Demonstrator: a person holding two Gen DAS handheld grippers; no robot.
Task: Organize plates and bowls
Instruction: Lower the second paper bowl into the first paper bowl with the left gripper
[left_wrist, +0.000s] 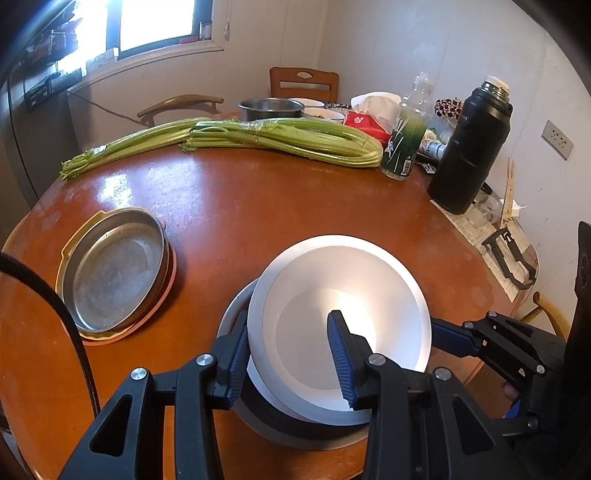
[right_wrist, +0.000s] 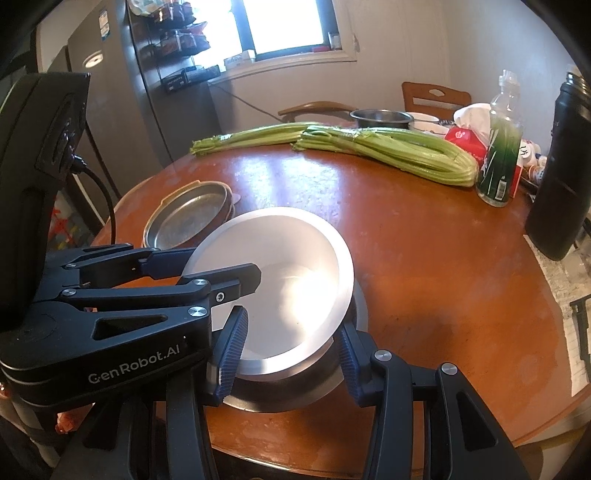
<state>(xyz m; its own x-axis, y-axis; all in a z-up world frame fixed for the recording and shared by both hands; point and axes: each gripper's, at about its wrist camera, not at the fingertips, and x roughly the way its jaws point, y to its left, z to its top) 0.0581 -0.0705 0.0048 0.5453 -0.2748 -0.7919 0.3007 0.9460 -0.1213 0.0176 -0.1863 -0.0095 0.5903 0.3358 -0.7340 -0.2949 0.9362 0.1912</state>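
A white bowl (left_wrist: 340, 325) (right_wrist: 280, 284) sits tilted inside a larger steel bowl (left_wrist: 295, 432) (right_wrist: 295, 391) near the table's front edge. My left gripper (left_wrist: 291, 354) (right_wrist: 207, 271) straddles the white bowl's near-left rim, one finger inside and one outside, with a wide gap, so it is open. My right gripper (right_wrist: 291, 354) is open, its fingers on either side of the stacked bowls' near edge, and one of its fingers (left_wrist: 450, 336) reaches the white bowl's right rim. A stack of metal plates (left_wrist: 114, 273) (right_wrist: 184, 218) lies to the left.
Two celery bundles (left_wrist: 258, 138) (right_wrist: 369, 147) lie across the far side of the round wooden table (left_wrist: 258, 206). A green bottle (left_wrist: 404, 147), black thermos (left_wrist: 469, 147), tissue pack, steel pot (left_wrist: 269, 107) and small dishes stand at the back right. Chairs stand behind.
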